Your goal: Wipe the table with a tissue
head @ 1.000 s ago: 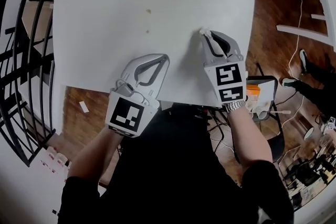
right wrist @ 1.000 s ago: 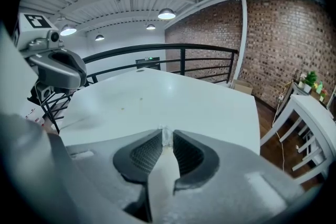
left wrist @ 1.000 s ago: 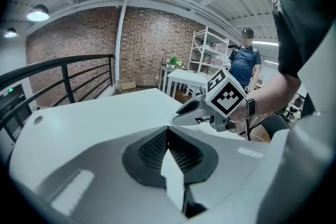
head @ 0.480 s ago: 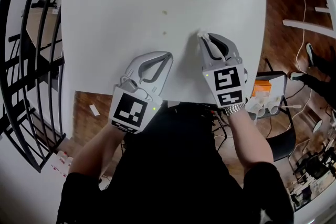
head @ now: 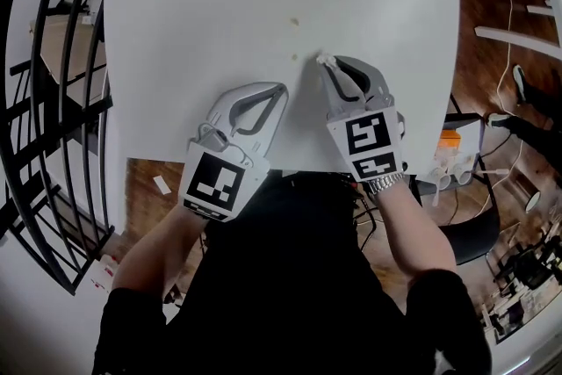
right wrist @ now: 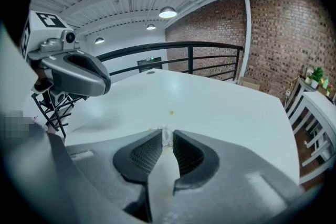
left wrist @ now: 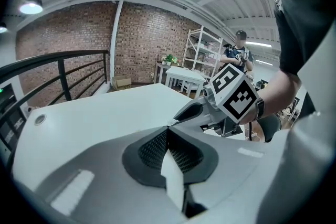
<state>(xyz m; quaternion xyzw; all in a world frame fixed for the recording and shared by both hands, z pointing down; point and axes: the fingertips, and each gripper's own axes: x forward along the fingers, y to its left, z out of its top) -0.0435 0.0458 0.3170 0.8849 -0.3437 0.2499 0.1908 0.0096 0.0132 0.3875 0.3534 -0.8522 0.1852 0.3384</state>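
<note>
I have the right gripper (head: 328, 72) low over the near half of the white table (head: 211, 4), its jaws closed on a small wad of tissue (right wrist: 165, 134) that pokes out just past the tips. Pinching it that far forward makes sense to me: the paper meets the surface first, not the grey plastic. The gripper is tilted nose-down so the wad presses onto the tabletop.

I point it toward two small yellowish spots. The nearer spot (head: 294, 58) lies just beside the tissue, to its left. The farther spot (head: 294, 22) sits a little beyond, toward the middle of the table. From that I judge the wipe is at an early stage, with both marks yet to be cleaned.

The left gripper (head: 278, 90) rests near the table's front edge, apart from the right one. Its jaws are pressed together with nothing between them. I read that as parked: close enough to help, but clear of the path the tissue needs.

My next move, as I see it, calls for a short push to the left and forward, with firm downward pressure. The wad is small, so it could slip from the pinch if it drags
</note>
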